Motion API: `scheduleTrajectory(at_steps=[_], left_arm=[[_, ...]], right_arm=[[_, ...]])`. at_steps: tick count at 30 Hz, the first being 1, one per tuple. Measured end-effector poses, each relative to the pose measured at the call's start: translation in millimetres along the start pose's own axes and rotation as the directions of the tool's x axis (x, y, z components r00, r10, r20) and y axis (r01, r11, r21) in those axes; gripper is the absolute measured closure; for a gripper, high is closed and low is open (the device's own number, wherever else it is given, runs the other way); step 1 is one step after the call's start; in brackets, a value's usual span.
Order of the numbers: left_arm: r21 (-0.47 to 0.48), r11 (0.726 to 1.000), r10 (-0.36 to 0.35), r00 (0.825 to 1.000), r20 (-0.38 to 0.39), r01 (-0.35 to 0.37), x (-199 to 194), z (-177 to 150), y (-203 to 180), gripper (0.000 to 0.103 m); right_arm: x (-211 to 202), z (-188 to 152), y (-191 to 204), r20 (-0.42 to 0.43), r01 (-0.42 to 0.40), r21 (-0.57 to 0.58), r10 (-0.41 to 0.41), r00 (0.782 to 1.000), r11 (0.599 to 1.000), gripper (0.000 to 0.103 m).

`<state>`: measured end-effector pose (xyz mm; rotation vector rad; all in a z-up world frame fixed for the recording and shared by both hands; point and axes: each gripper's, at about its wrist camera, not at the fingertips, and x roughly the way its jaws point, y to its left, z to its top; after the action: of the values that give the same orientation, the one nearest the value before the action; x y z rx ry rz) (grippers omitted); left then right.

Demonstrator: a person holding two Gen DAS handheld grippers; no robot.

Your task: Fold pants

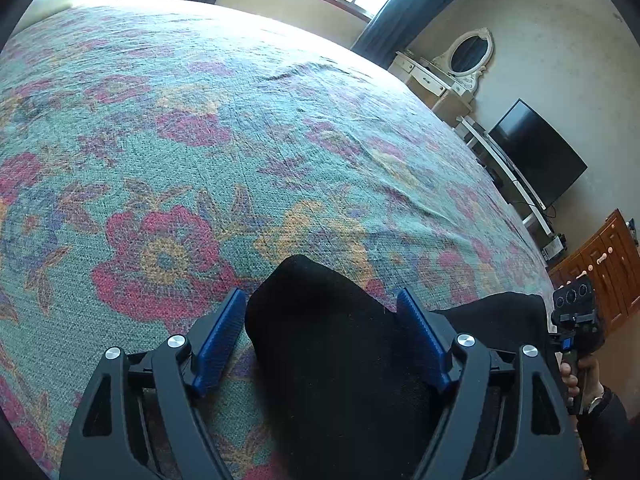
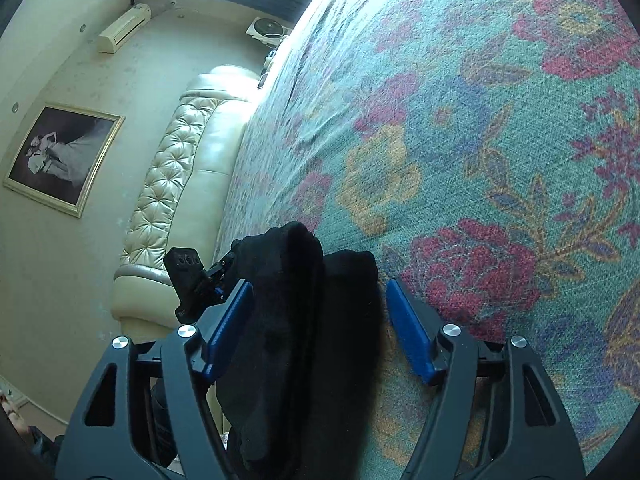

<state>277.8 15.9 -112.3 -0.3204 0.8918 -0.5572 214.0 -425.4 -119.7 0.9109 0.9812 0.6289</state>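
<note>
The black pants (image 1: 332,360) lie on the floral bedspread (image 1: 240,140), bunched between the jaws of my left gripper (image 1: 323,312). The jaws stand wide open with the cloth lying between the blue pads (image 1: 222,340); they are not closed on it. In the right wrist view the black pants (image 2: 304,340) rise in thick folds between the open jaws of my right gripper (image 2: 320,300), close to the left pad (image 2: 228,332). The right gripper (image 1: 574,316) also shows at the right edge of the left wrist view, held by a hand. The left gripper (image 2: 192,276) shows beyond the pants.
The floral bedspread (image 2: 480,120) covers a large bed. A cream tufted headboard (image 2: 176,168) and a framed picture (image 2: 60,156) are on one side. A dressing table with mirror (image 1: 452,68), a television (image 1: 536,152) and a wooden cabinet (image 1: 600,272) stand past the bed's far edge.
</note>
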Motion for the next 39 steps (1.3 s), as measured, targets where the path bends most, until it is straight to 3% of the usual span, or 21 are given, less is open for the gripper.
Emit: scheduleTrajectory(at_steps=[6, 7, 11, 14, 20, 29, 34, 37, 39], left_arm=[[0.029, 1.0, -0.005, 1.0, -0.014, 0.005, 3.9, 0.0, -5.0, 0.018], [0.031, 1.0, -0.003, 1.0, -0.015, 0.003, 4.3, 0.0, -5.3, 0.018], [0.035, 0.999, -0.005, 1.0, -0.009, 0.005, 3.7, -0.6, -5.6, 0.018], [0.041, 0.997, 0.059, 0.998, 0.006, -0.059, 1.9, -1.3, -7.5, 0.041], [0.085, 0.989, 0.117, 0.992, 0.038, -0.12, -2.3, -2.4, -16.3, 0.049], [0.105, 0.983, 0.142, 0.987, 0.081, -0.15, -9.6, 1.9, -18.9, 0.06], [0.073, 0.984, 0.157, 0.982, 0.103, -0.165, -15.9, 13.4, -7.6, 0.065], [0.012, 0.985, 0.168, 0.981, 0.101, -0.17, -20.3, 22.8, 8.2, 0.083], [-0.053, 0.995, 0.092, 0.994, 0.053, -0.089, -21.2, 24.5, 21.4, 0.083]], right_arm=[[22.8, 7.1, 14.2, -0.034, 0.031, -0.054, -0.033, 0.999, 0.998, 0.029], [24.3, 7.4, 15.0, -0.037, 0.047, -0.054, -0.049, 0.998, 0.997, 0.038], [24.1, 5.4, 10.1, -0.042, 0.057, -0.043, -0.058, 0.997, 0.997, 0.055], [23.0, 2.0, 9.9, -0.025, 0.053, -0.047, -0.055, 0.998, 0.997, 0.06], [25.2, -1.1, 15.2, 0.011, 0.063, -0.063, -0.063, 0.998, 0.996, 0.062], [36.1, 6.4, 25.8, 0.025, 0.064, -0.071, -0.062, 0.998, 0.995, 0.065], [44.1, 12.2, 27.1, 0.028, 0.061, -0.077, -0.059, 0.998, 0.995, 0.067], [47.1, 16.5, 27.0, 0.024, 0.056, -0.071, -0.054, 0.998, 0.996, 0.068], [46.3, 16.5, 25.5, 0.016, 0.042, -0.061, -0.041, 0.999, 0.997, 0.067]])
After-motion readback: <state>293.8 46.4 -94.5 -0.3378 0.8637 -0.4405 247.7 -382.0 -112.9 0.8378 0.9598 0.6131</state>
